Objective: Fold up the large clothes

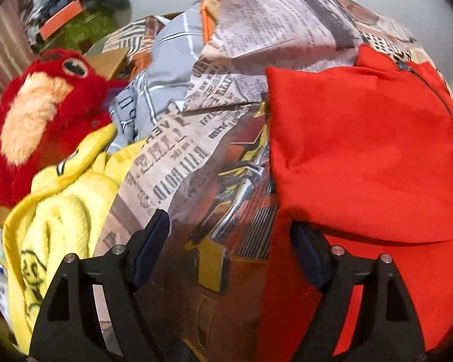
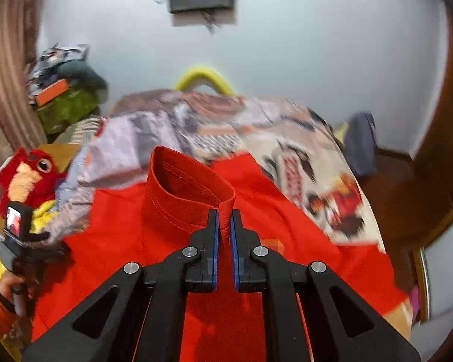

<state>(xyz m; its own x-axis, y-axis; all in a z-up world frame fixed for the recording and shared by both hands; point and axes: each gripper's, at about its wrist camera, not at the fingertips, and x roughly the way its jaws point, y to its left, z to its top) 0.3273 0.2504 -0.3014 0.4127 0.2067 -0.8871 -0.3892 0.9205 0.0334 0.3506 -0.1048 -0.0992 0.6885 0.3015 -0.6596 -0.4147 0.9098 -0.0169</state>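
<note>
Red garment lies spread on the newspaper-print bedspread; looks soft, light and limp (will sag from any pinch point). Right gripper is clamped on its ribbed cuff, the stiffest edge and a fair handle; the sleeve runs away from the camera. Left gripper hangs with jaws apart, nothing between them, over the garment's edge. The garment's long axis cannot be judged.
</note>
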